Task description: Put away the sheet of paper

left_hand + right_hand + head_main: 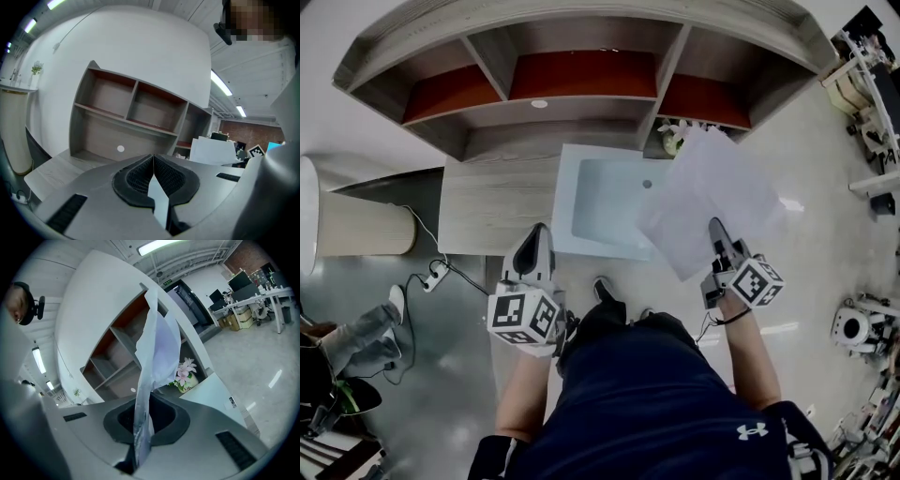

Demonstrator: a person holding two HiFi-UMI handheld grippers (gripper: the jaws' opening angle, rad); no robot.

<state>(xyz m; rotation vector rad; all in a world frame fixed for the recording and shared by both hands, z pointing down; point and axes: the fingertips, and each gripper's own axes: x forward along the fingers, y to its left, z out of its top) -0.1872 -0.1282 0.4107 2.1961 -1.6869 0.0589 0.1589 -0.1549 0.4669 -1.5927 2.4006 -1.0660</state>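
**Now: paper pinched in the right hand-held gripper, above the bench's right end**

At the far left of the head view, a beige cylinder (358, 223) stands beside the bench (492, 202). A power strip (437, 274) with its cable lies on the floor in front of it. The shelf unit (487, 58) sits at the back of the bench, its red-backed compartments facing the person. A white tray (566, 204) lies on the bench's right half.

The left hand-held gripper (536, 234) is held low at the bench's near edge, just left of the tray and pointing toward the shelf unit. Its own view shows the left hand-held gripper's (153, 160) jaws closed tip to tip with nothing between them.

Further right, the right hand-held gripper (715, 228) is raised on an extended forearm and angled up and slightly inward. Its jaws are clamped on the lower edge of the sheet of paper (708, 192). The sheet fans away from the jaws and, in the head view, overlaps the tray's right corner and the bench end. In the right gripper view the sheet of paper (157, 345) rises nearly edge-on from the jaws of the right hand-held gripper (140, 430). It curls at the top, in front of the shelf unit's right-hand compartments.

A flower pot (187, 376) stands at the foot of those compartments, just behind the sheet. To the right of the bench, a stretch of pale floor separates it from the equipment (855, 326) along the room's right edge.
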